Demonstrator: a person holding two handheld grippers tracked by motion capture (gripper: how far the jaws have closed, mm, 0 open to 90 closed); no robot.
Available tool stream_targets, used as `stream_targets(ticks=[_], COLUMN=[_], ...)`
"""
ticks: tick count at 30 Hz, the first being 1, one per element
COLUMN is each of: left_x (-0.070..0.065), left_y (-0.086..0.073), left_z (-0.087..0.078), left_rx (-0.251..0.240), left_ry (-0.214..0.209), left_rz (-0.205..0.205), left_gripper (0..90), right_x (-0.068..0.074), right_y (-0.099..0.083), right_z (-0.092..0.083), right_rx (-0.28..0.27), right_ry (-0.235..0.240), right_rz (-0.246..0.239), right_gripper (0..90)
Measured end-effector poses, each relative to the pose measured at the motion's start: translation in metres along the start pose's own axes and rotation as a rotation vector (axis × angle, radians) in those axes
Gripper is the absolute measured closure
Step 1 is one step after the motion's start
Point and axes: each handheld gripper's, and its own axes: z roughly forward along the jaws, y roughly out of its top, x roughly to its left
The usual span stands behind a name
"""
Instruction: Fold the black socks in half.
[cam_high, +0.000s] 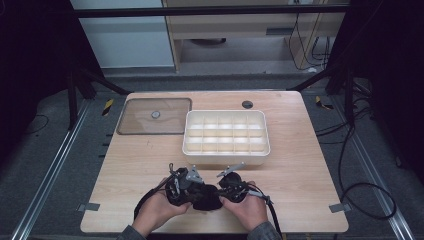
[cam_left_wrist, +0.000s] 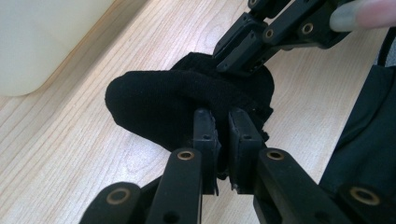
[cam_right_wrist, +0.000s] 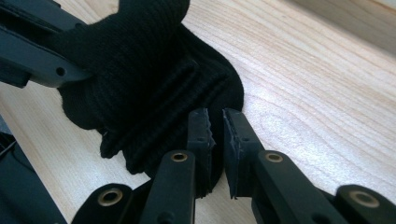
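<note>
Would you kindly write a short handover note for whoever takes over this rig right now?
Left hand-held gripper: shut on the black knitted cloth, gripping one edge.
Right hand-held gripper: shut on the same cloth at its ribbed edge.
Things: the cloth sits bunched on the table near the front edge, between both grippers. The divided white tray stands just behind it, its compartments looking empty. The clear lid lies flat to the tray's left.
Done: both grips taken.
Left: probably fold or roll the cloth and place it in a compartment.
</note>
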Motion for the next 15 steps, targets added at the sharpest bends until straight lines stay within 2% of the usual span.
stream_targets(ticks=[5, 15], left_x=[0.006, 0.026], left_y=[-0.003, -0.007], left_z=[-0.001, -0.004], left_rx=[0.015, 0.017], left_ry=[0.022, 0.06], left_rz=[0.008, -0.031], left_gripper=[83.5, 83.8], right_x=[-0.001, 0.0], right_y=[0.001, 0.0], right_z=[-0.002, -0.004], right_rx=[0.0, -0.003], right_ry=[-0.005, -0.01], right_rz=[0.0, -0.002], right_gripper=[81.9, 81.7])
